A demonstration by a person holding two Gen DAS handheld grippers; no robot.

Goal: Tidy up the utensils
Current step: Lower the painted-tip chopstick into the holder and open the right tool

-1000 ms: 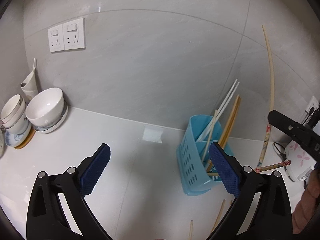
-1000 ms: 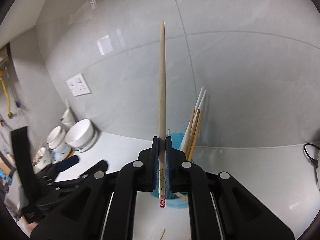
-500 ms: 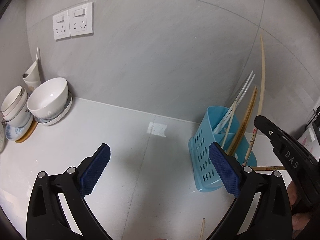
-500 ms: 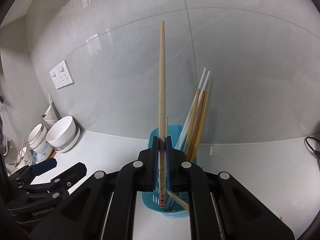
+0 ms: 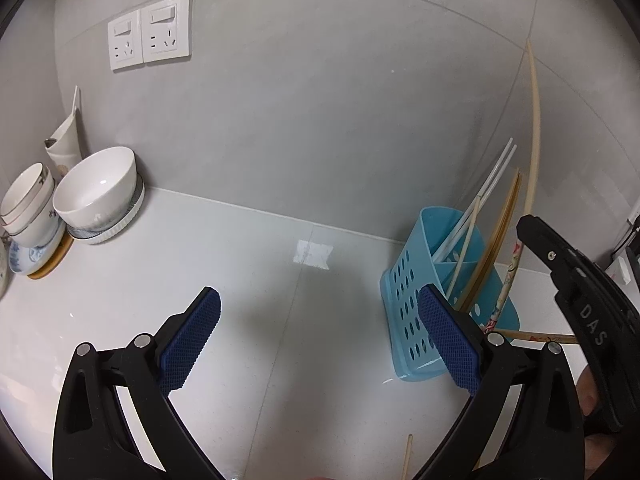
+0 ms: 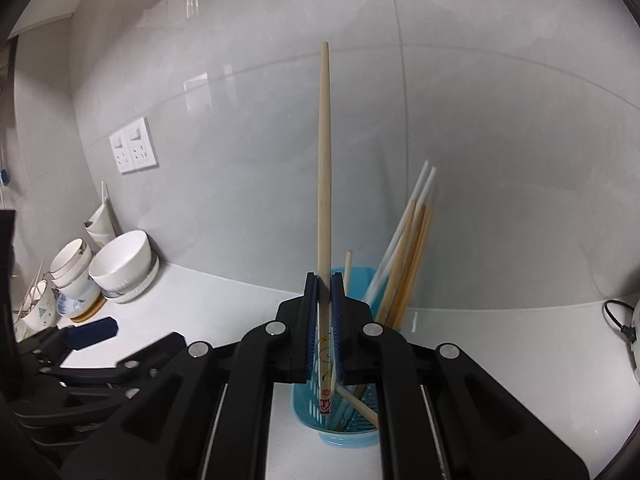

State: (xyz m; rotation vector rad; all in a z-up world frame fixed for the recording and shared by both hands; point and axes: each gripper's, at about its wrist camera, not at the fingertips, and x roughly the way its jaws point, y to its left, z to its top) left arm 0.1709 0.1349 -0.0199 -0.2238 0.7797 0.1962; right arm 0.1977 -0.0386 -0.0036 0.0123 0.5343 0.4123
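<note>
Between the right claw (image 6: 325,312) pads, clamped tight, a chopstick (image 6: 323,168) stands upright, its lower end over the blue holder (image 6: 348,432).

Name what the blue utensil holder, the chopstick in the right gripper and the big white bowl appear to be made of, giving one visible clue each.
Blue utensil holder: likely moulded plastic, uniform colour, punched holes. Chopstick: probably wood or bamboo, pale and matte, printed end. White bowl: apparently glazed ceramic, glossy highlight.

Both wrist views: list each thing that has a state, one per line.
right gripper: shut on a chopstick
held chopstick: upright, lower end over the blue holder
left gripper: open, holding nothing
blue utensil holder: upright, chopsticks leaning in it
white bowl: upright, on a dish
</note>
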